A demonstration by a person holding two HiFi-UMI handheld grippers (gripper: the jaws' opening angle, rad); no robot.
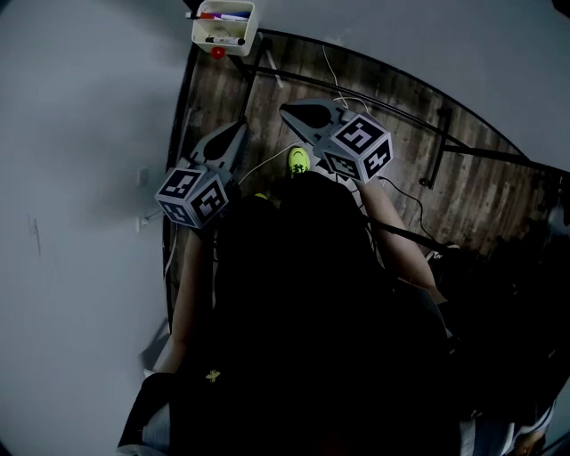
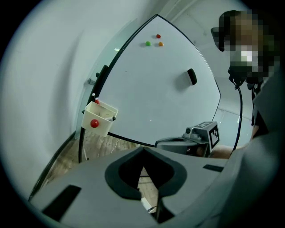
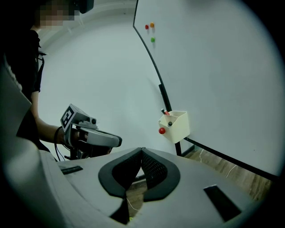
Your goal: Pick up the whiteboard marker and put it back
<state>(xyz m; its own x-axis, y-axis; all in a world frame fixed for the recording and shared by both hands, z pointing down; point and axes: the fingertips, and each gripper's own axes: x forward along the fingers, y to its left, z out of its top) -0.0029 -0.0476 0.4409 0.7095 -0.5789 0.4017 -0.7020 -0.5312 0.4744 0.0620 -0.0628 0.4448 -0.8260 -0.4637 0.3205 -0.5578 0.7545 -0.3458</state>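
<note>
A cream marker holder (image 1: 223, 27) hangs on the whiteboard's lower frame, with a red-and-blue marker (image 1: 223, 15) and a black marker (image 1: 223, 40) lying in it. The left gripper view shows the holder (image 2: 101, 118) ahead to the left. The right gripper view has it (image 3: 176, 124) ahead to the right, marker tips (image 3: 167, 112) sticking out. My left gripper (image 1: 240, 125) (image 2: 143, 149) and right gripper (image 1: 287, 111) (image 3: 142, 150) hover side by side short of the holder. Both are shut with nothing in them.
The whiteboard (image 2: 156, 89) carries a black eraser (image 2: 191, 76) and three small magnets (image 2: 158, 36). A red magnet (image 2: 94, 124) sits on the holder's front. Below lie wooden floor (image 1: 401, 151), white cables (image 1: 267, 160), the board's black frame (image 1: 436, 165) and my yellow-green shoe (image 1: 298, 160).
</note>
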